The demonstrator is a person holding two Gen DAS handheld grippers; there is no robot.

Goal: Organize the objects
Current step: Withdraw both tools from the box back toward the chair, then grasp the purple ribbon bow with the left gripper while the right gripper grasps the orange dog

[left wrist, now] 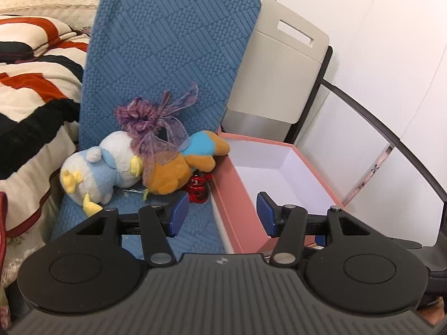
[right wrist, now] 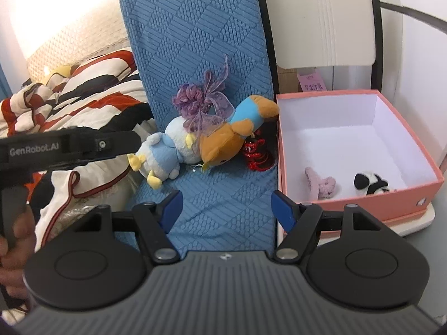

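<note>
On the blue quilted seat lie a white and pale-blue duck plush, a brown bear plush in a blue shirt, a purple ribbon bow and a red shiny ornament. To their right stands a pink box holding a small pink plush and a panda plush. My left gripper is open, empty, over the seat and the box's edge. My right gripper is open, empty, short of the toys.
A bed with a striped red, black and cream blanket lies to the left. A beige chair back and white cupboard doors stand behind the box. The left gripper's black body and a hand show at the right wrist view's left edge.
</note>
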